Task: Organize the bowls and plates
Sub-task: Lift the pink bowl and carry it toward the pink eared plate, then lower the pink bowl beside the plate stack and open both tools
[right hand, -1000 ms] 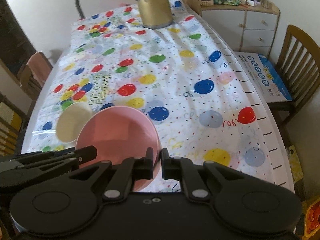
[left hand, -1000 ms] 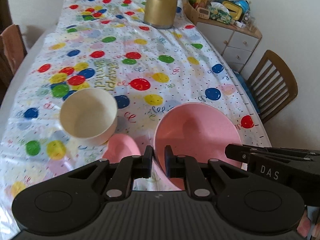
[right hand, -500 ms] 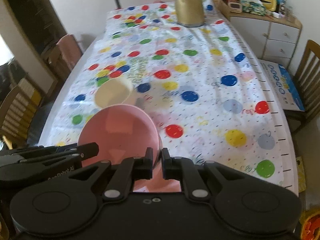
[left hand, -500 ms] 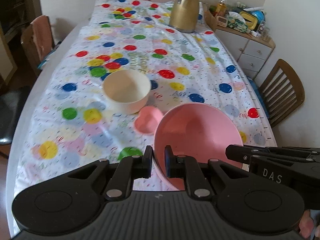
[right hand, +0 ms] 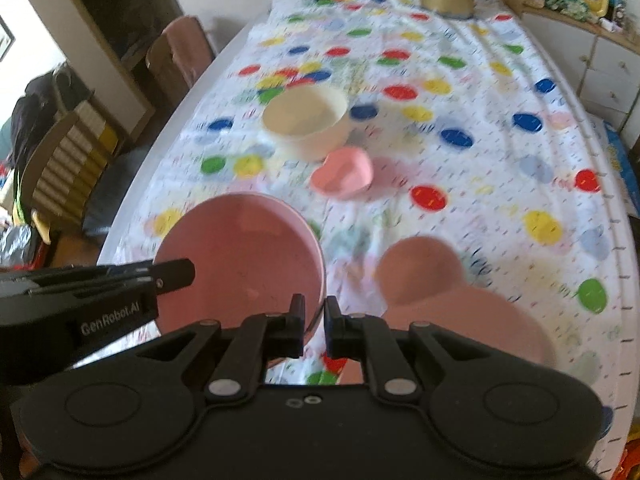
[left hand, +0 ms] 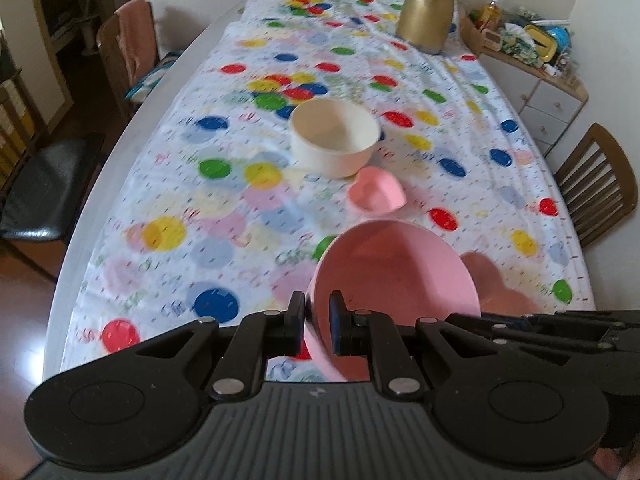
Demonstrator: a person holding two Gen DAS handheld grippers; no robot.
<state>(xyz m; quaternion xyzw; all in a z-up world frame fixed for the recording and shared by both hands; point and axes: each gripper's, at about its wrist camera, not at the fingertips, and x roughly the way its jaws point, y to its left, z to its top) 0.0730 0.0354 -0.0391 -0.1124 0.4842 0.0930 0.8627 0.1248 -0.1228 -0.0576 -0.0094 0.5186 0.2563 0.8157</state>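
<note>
Carrying: step in hand, as I judge it; both tongs hold one large pink bowl point(left hand: 394, 276) aloft over the desk's point(left hand: 84, 216) 6 o'clock end.
Left tongs point(left hand: 316, 322): clenched on the bowl's rim at its 8 o'clock side.
Right tongs point(right hand: 314, 320): clenched on the opposite rim.
Cream bowl point(left hand: 335, 136): mid-desk, 12 o'clock of the carried bowl.
Heart-shaped pink dish point(left hand: 376, 196): just beside the cream bowl, at its 5 o'clock.
Next move: probably lowering level onto a chosen stack; both grips must release together.
Right view only: blurred pink plates point(right hand: 472, 312) at 3 o'clock.
</note>
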